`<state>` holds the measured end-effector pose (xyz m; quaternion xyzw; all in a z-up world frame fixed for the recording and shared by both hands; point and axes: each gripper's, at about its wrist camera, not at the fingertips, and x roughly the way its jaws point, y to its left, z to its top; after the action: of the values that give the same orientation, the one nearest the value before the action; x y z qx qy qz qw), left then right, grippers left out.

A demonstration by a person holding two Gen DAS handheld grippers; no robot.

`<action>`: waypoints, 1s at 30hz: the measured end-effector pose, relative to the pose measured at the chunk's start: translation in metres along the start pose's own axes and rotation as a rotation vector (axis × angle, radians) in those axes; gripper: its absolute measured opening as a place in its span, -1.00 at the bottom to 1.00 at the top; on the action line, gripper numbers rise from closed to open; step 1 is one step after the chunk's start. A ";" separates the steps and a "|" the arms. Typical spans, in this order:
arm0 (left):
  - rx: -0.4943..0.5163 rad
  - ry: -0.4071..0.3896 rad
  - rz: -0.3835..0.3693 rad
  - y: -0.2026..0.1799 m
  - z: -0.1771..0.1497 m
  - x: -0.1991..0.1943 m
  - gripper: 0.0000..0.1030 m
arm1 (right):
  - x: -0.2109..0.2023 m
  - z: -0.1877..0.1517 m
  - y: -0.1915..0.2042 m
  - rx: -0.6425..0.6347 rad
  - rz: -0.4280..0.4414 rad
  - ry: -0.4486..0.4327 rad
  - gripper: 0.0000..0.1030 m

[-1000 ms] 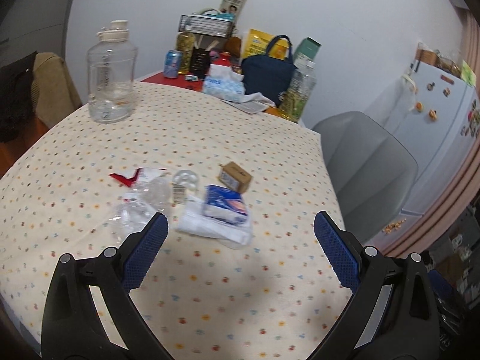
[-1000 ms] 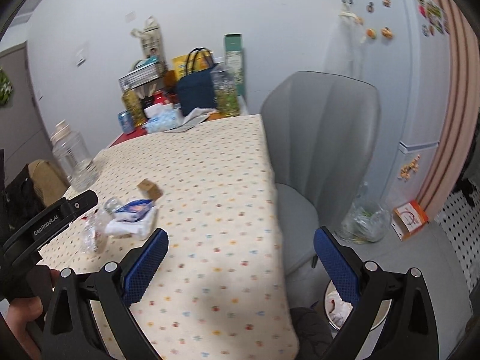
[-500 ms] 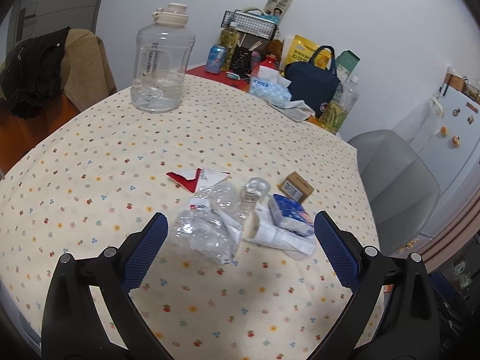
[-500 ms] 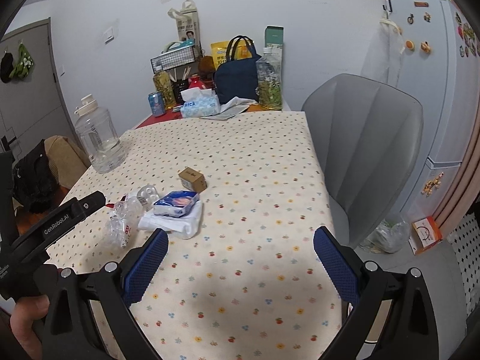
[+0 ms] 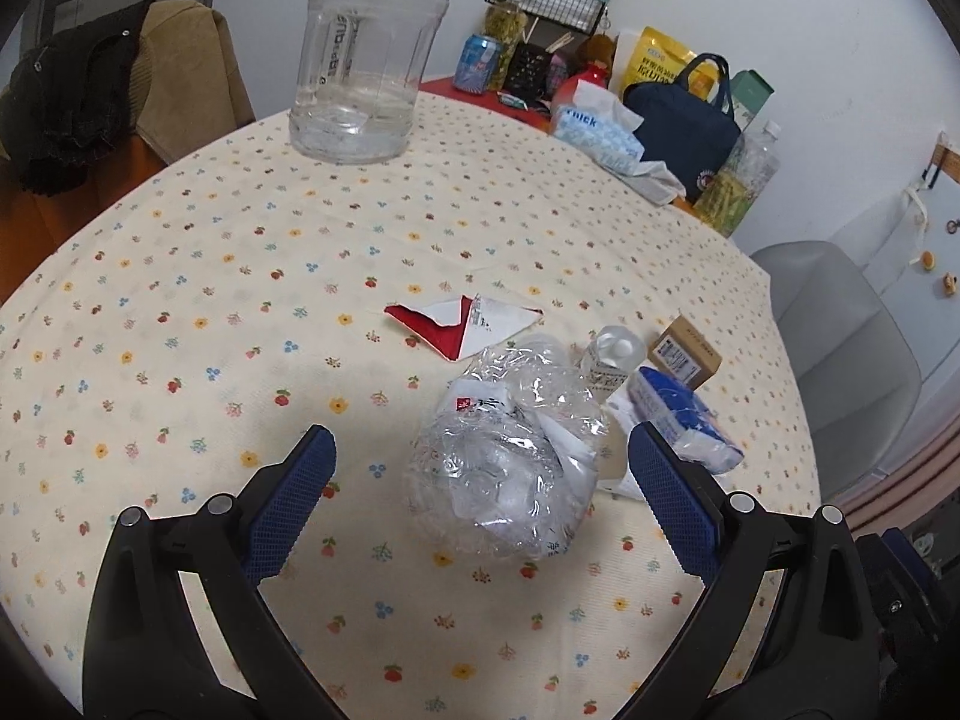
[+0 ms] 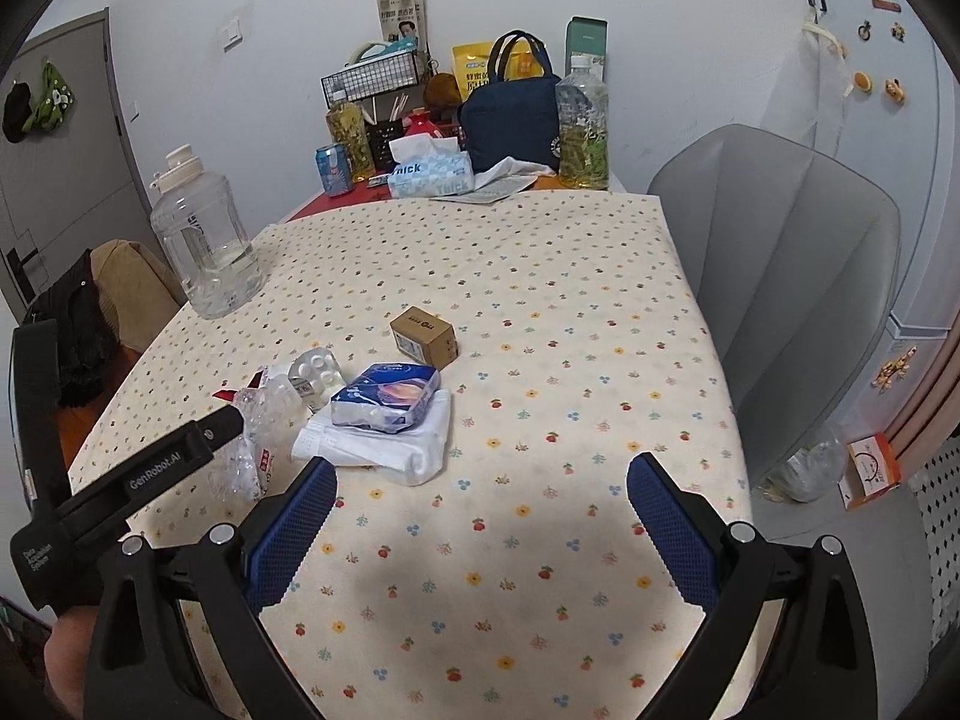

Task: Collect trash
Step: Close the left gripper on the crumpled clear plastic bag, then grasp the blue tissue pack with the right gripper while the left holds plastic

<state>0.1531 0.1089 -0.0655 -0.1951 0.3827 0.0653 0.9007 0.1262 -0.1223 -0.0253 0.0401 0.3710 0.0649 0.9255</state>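
Note:
A heap of trash lies on the flowered tablecloth (image 5: 180, 312). A crumpled clear plastic bag (image 5: 510, 456) sits between the fingers of my open left gripper (image 5: 480, 480). Behind the bag are a torn red and white wrapper (image 5: 462, 324), a small clear bottle (image 5: 612, 354), a brown cardboard box (image 5: 690, 351) and a blue tissue pack (image 5: 678, 414). In the right wrist view the blue tissue pack (image 6: 387, 396) rests on folded white paper (image 6: 384, 450), with the box (image 6: 423, 336) behind. My right gripper (image 6: 480, 498) is open over bare cloth, right of the pile.
A large clear water jug (image 5: 369, 54) stands at the back left. Tissue box (image 5: 594, 132), navy bag (image 5: 684, 120), bottles and a can crowd the far edge. A grey chair (image 6: 792, 258) stands right of the table; a brown chair with dark clothing (image 5: 78, 102) is left.
My left gripper has moved forward and down toward the pile, so the clear bag now lies between its fingers. The right gripper has swung left over the table.

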 end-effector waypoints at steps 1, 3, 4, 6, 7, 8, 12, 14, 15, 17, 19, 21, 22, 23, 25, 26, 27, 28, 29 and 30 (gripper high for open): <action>0.004 0.005 0.001 -0.001 0.000 0.003 0.88 | 0.004 0.001 0.000 0.002 0.003 0.005 0.85; 0.012 0.017 0.006 -0.002 0.000 0.009 0.88 | 0.011 0.003 0.000 0.007 0.005 0.013 0.85; 0.012 0.027 0.009 -0.003 0.000 0.014 0.88 | 0.013 0.003 -0.001 0.009 0.005 0.016 0.85; 0.009 0.040 0.012 -0.003 0.000 0.020 0.88 | 0.017 0.005 -0.003 0.016 0.005 0.022 0.85; 0.009 0.047 0.013 -0.003 0.001 0.023 0.88 | 0.019 0.006 -0.004 0.018 0.004 0.024 0.85; 0.009 0.052 0.014 -0.004 0.001 0.026 0.88 | 0.021 0.006 -0.004 0.021 0.003 0.027 0.85; 0.007 0.056 0.019 -0.005 0.003 0.032 0.88 | 0.027 0.009 -0.007 0.025 0.001 0.035 0.85; 0.006 0.053 0.017 -0.006 0.003 0.034 0.88 | 0.029 0.010 -0.006 0.024 0.001 0.036 0.85; 0.010 0.057 0.015 -0.007 0.003 0.035 0.88 | 0.030 0.011 -0.006 0.024 0.003 0.036 0.85; 0.019 0.057 0.019 -0.009 0.002 0.038 0.88 | 0.033 0.012 -0.004 0.021 0.009 0.040 0.85; 0.013 0.053 0.014 -0.008 0.003 0.037 0.86 | 0.037 0.015 0.001 0.010 0.017 0.042 0.85; 0.012 0.047 -0.002 -0.007 0.003 0.036 0.62 | 0.040 0.018 0.006 -0.002 0.024 0.041 0.85; 0.015 0.046 0.004 -0.007 0.003 0.035 0.60 | 0.042 0.020 0.010 -0.009 0.029 0.041 0.85; 0.015 0.043 0.007 -0.006 0.003 0.034 0.58 | 0.044 0.021 0.012 -0.012 0.034 0.044 0.85; 0.007 0.037 0.004 -0.003 0.004 0.033 0.47 | 0.050 0.022 0.019 -0.020 0.045 0.054 0.85; 0.003 0.031 0.007 -0.001 0.004 0.031 0.46 | 0.053 0.023 0.021 -0.023 0.050 0.059 0.85; -0.001 0.023 0.008 0.001 0.005 0.030 0.46 | 0.056 0.023 0.024 -0.027 0.056 0.065 0.85; -0.006 0.013 0.006 0.004 0.006 0.028 0.46 | 0.058 0.023 0.027 -0.032 0.059 0.068 0.85; -0.012 0.003 0.003 0.006 0.008 0.025 0.46 | 0.061 0.023 0.030 -0.038 0.062 0.072 0.85; -0.017 -0.006 0.000 0.008 0.010 0.023 0.46 | 0.063 0.024 0.032 -0.043 0.064 0.075 0.85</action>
<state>0.1730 0.1195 -0.0781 -0.2025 0.3794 0.0691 0.9001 0.1848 -0.0813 -0.0473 0.0294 0.4024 0.1039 0.9091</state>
